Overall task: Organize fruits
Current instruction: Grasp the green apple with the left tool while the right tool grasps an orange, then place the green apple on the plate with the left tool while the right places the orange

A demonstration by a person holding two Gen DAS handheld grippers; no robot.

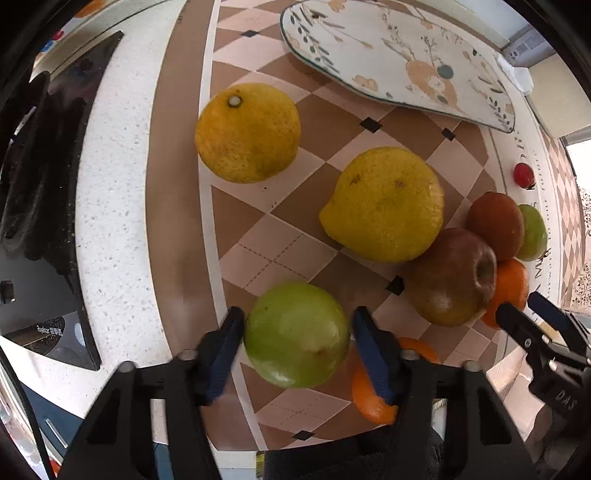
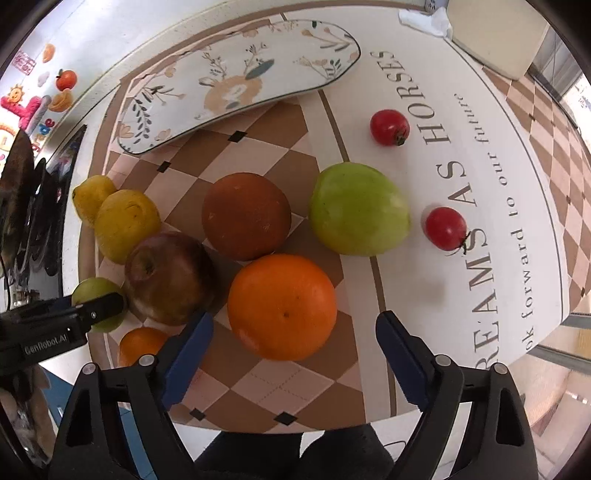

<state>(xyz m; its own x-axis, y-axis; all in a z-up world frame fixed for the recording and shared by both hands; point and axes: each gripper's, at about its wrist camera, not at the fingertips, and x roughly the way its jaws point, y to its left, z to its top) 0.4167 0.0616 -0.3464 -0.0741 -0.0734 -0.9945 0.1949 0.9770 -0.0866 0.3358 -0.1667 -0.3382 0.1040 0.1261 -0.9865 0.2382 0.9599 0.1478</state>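
Observation:
My left gripper (image 1: 297,334) is shut on a green apple (image 1: 297,334), both blue pads against its sides; the same apple shows small in the right wrist view (image 2: 94,291) behind the left gripper's finger. My right gripper (image 2: 293,332) is open, its fingers either side of a large orange (image 2: 282,306) without touching it. On the checked mat lie two yellow citrus fruits (image 1: 247,133) (image 1: 384,205), a dark red-brown apple (image 1: 452,277), a brown round fruit (image 2: 245,216), a second green apple (image 2: 358,208), a small orange (image 2: 142,345) and two red tomatoes (image 2: 389,127) (image 2: 445,229).
A long flower-patterned plate (image 2: 258,62) lies at the far edge of the mat. A black stove top (image 1: 55,206) is to the left of the mat. A box and crumpled tissue (image 2: 428,18) sit at the far right. The table's front edge is near both grippers.

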